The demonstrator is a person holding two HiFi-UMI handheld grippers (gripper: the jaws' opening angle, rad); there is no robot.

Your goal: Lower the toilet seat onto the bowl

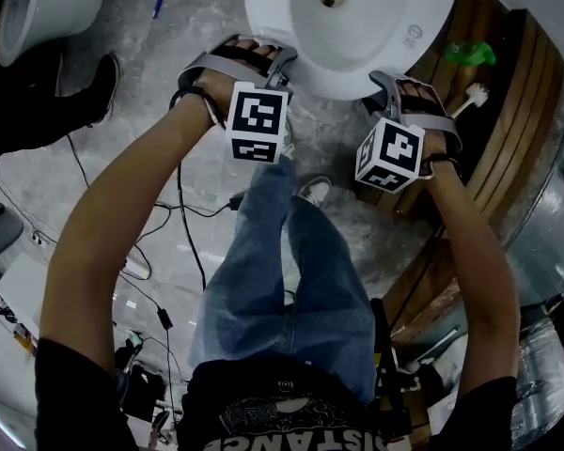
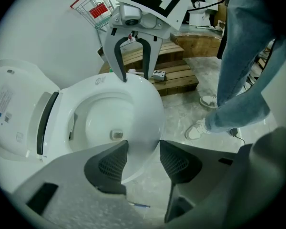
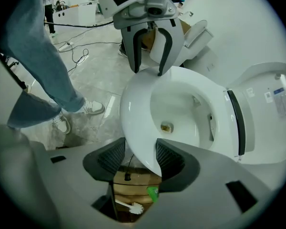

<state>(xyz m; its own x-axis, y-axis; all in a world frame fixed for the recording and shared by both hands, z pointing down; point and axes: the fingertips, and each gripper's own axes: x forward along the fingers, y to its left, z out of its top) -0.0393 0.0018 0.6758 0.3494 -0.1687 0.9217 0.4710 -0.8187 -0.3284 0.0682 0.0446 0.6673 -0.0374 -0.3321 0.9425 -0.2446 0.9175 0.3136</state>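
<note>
The white toilet seat (image 1: 357, 56) rings the bowl, whose drain shows through it. Both grippers grip its front rim from opposite sides. My left gripper (image 2: 144, 159) has the seat's rim (image 2: 150, 111) between its dark pads, and my right gripper (image 3: 140, 159) clamps the rim (image 3: 133, 113) the same way. In the head view the left gripper (image 1: 258, 59) is at the rim's left, the right gripper (image 1: 399, 87) at its right. The lid (image 2: 14, 113) stands raised behind. Whether the seat rests on the bowl I cannot tell.
A wooden platform (image 1: 508, 139) curves round the right side, with a toilet brush (image 1: 472, 94) and a green thing (image 1: 470, 53) on it. A second toilet (image 1: 38, 7) stands at top left. Cables (image 1: 174, 214) trail over the grey floor beside the person's jeans (image 1: 291, 280).
</note>
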